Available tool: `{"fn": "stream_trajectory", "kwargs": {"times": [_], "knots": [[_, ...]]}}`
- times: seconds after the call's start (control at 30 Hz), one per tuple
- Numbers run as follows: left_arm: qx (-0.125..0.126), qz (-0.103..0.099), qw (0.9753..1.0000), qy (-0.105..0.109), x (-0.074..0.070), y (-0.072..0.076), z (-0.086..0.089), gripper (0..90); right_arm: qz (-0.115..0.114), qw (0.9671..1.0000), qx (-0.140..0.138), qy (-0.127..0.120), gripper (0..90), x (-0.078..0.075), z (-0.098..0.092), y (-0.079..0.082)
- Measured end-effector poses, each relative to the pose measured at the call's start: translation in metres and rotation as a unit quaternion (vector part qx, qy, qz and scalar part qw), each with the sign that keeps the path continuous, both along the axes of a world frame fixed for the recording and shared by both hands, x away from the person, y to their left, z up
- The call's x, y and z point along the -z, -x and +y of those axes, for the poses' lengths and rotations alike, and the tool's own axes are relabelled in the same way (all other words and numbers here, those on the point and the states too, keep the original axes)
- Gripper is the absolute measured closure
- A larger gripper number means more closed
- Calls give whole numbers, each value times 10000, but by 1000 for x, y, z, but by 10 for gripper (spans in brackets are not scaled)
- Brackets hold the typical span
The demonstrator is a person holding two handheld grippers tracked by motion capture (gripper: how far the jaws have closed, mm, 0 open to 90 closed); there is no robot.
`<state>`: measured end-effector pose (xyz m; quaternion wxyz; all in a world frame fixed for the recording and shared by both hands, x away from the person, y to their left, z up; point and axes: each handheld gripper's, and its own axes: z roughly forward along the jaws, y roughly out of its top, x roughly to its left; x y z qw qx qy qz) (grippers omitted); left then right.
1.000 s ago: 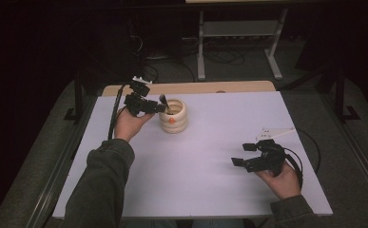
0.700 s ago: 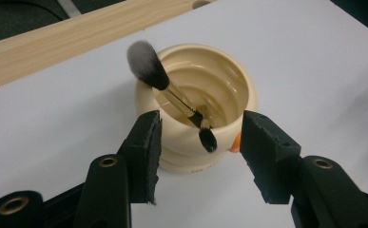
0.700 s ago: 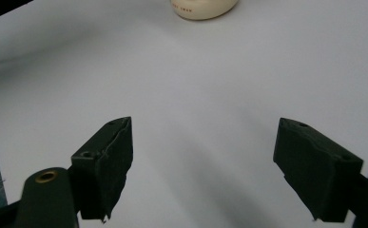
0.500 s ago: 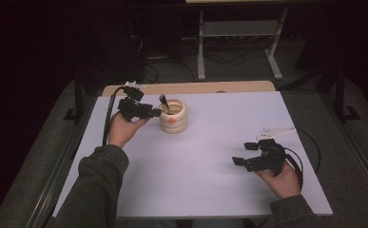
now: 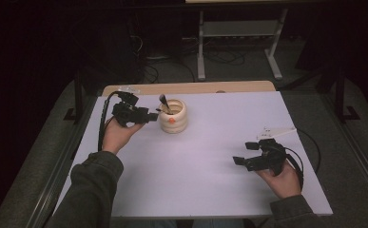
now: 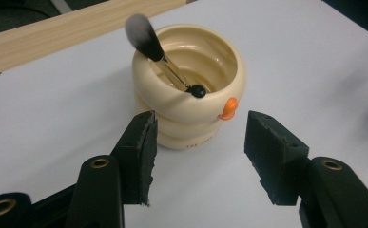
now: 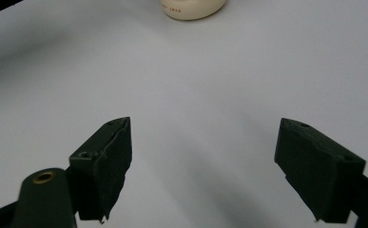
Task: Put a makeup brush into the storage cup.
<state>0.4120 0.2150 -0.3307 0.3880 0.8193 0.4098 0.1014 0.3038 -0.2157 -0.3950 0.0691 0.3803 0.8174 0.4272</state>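
Cream holder (image 6: pixel 191 95) with brush (image 6: pixel 160 54) bears unreadable small lettering; left gripper (image 6: pixel 198 152) and right gripper (image 7: pixel 203 166) both gape, grasping nothing

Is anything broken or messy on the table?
Nothing looks broken or spilled. The cream cup stands upright on the white table, and the makeup brush just leans inside it, bristles up. The left gripper is open near the cup; the right gripper is open, far from it.
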Motion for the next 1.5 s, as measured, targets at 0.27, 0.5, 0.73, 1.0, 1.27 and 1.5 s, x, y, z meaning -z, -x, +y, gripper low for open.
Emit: {"fn": "stream_trajectory", "kwargs": {"times": [0.27, 0.5, 0.73, 1.0, 1.27, 1.5], "knots": [[39, -13, 10000, -8, 3, 9, 5, 424, -18, 10000, 28, -16, 190, 1, -1, 0], [49, -12, 10000, 8, 6, 14, 8, 411, -16, 10000, 52, -11, 188, 1, -1, 0], [61, -62, 10000, 13, 8, 22, 11, 393, -6, 10000, 69, 24, 188, 0, -2, 0], [67, -65, 9999, 39, 15, 30, 17, 381, -28, 9999, 123, 54, 189, 0, -6, 1], [60, -63, 9999, 61, 19, 39, 23, 369, -32, 9999, 134, 92, 188, 0, -6, 1], [29, -70, 9999, 112, 23, 45, 25, 366, -34, 9998, 150, 96, 188, 1, -7, 1]]}}
